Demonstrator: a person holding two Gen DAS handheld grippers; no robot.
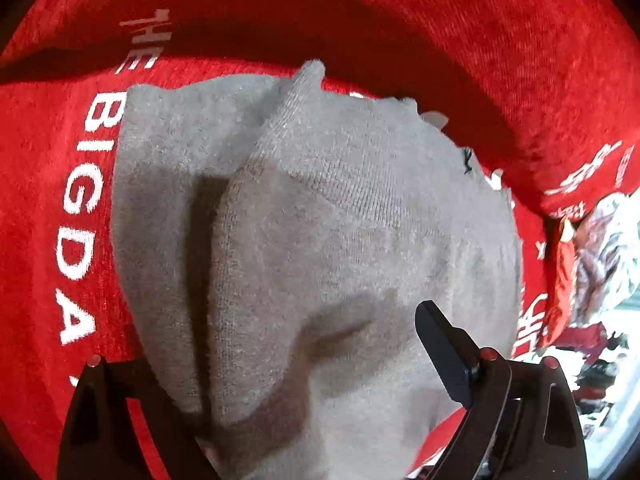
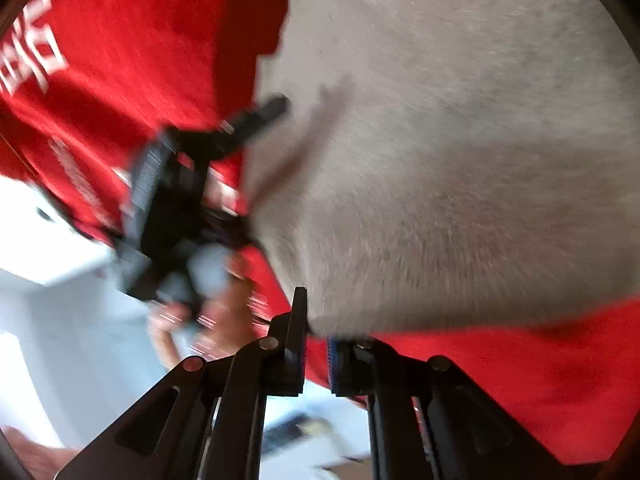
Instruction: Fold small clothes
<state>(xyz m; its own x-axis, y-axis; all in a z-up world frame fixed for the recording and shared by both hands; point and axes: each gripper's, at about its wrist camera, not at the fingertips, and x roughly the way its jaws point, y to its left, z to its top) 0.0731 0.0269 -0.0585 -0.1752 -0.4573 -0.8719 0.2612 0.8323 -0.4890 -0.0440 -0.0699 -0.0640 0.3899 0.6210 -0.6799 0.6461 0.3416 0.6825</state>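
A grey knitted garment (image 1: 320, 220) lies in soft folds on a red cloth (image 1: 480, 40) with white lettering. My left gripper (image 1: 260, 340) stands open right over it, jaws wide. Its right finger (image 1: 440, 352) rests above the grey knit, and the left finger is hidden under a fold. In the right wrist view the same grey garment (image 2: 440, 160) fills the upper right. My right gripper (image 2: 316, 328) is shut on its near edge. The left gripper (image 2: 256, 160) shows there blurred, at the garment's left edge, with one finger (image 2: 264, 111) reaching over the knit.
The red cloth (image 2: 120, 60) spreads under everything and rises in a fold behind the garment. A heap of mixed clothes (image 1: 600, 264) lies at the right edge. A white surface (image 2: 60, 248) shows at lower left, and a hand (image 2: 192, 328) holds the left gripper.
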